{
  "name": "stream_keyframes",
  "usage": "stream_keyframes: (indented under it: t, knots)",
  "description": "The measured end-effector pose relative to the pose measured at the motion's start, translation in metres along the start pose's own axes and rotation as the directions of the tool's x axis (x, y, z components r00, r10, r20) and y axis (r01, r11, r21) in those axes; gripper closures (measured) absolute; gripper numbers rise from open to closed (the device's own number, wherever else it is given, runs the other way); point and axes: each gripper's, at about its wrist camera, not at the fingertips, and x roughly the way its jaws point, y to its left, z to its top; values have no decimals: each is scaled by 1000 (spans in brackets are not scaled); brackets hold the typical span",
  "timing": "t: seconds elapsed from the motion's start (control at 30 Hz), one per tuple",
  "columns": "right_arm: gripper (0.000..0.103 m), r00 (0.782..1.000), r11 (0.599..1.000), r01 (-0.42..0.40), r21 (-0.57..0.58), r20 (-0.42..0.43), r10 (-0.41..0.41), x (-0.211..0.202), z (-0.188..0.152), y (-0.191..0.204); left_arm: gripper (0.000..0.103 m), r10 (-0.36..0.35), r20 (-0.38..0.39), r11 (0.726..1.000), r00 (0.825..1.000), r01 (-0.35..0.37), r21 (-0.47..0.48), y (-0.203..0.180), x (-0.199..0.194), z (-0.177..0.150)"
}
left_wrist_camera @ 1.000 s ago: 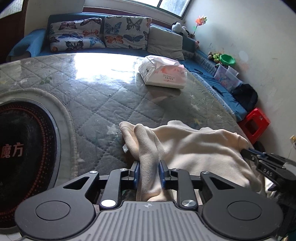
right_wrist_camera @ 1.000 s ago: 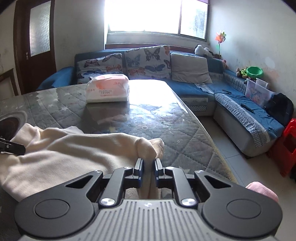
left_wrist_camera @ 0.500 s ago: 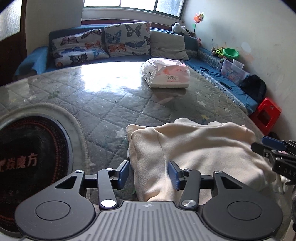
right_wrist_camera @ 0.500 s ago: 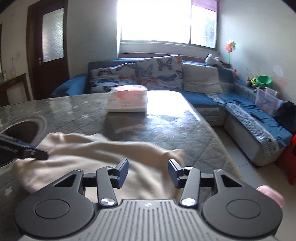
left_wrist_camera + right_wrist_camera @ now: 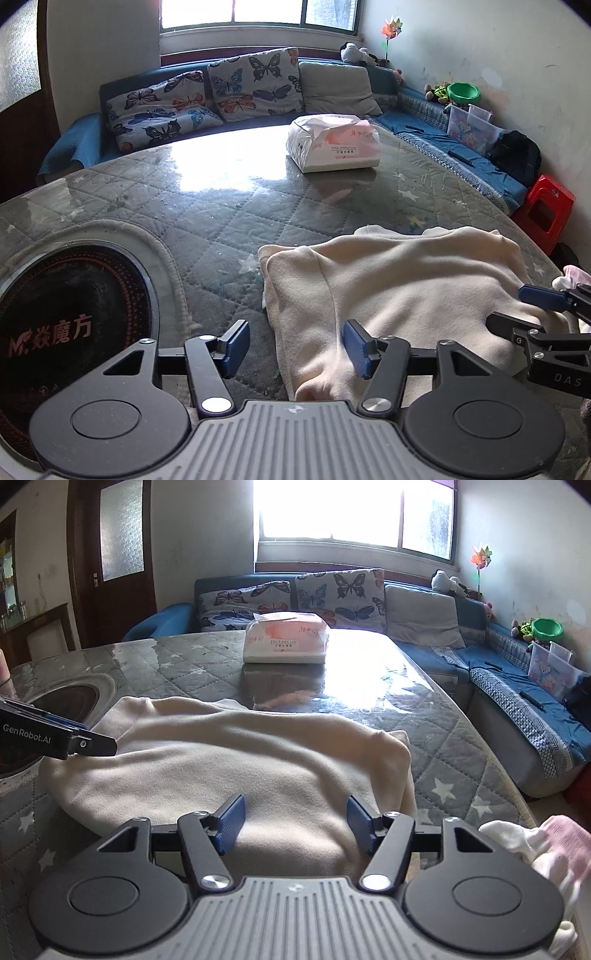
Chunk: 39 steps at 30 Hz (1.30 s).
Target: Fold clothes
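While both sets of jaws have just been opening, the left gripper (image 5: 295, 347) stands wide with its blue pads clear of the cream garment (image 5: 399, 295), whose near left edge lies between and ahead of them on the quilted table (image 5: 207, 206); the right gripper (image 5: 295, 823) is equally spread, gripping nothing, the cloth's folded right end under and ahead of its fingers, a tissue pack (image 5: 286, 642) far beyond

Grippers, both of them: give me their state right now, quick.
Left gripper: open, jaws just opened, holding nothing; the cream garment lies loose between them.
Right gripper: open, jaws just opened, holding nothing, over the same garment.
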Motion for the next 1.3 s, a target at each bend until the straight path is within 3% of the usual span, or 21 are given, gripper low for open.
stream_keyframes:
  t: [0.1, 0.5, 0.7, 0.97, 1.3]
  knots:
    - [29, 1000, 1000, -12, 14, 13, 12, -3, 1, 1, 37, 13, 4, 1000, 1000, -13, 14, -2, -1, -1]
    - [13, 1000, 1000, -26, 12, 12, 26, -4, 7, 3, 22, 41, 35, 998, 999, -43, 47, -1, -7, -4]
    - [13, 999, 999, -44, -1, 22, 44, 2, 26, 2, 17, 51, 58, 995, 997, -56, 78, -3, -10, -4]
    - [16, 999, 999, -47, 27, -20, 48, 40, 55, 2, 14, 51, 57, 995, 997, -56, 87, -1, -6, -1]
    - [18, 998, 1000, -14, 24, -64, 16, 81, 57, 3, 10, 57, 32, 995, 998, -59, 78, 6, 6, 0]
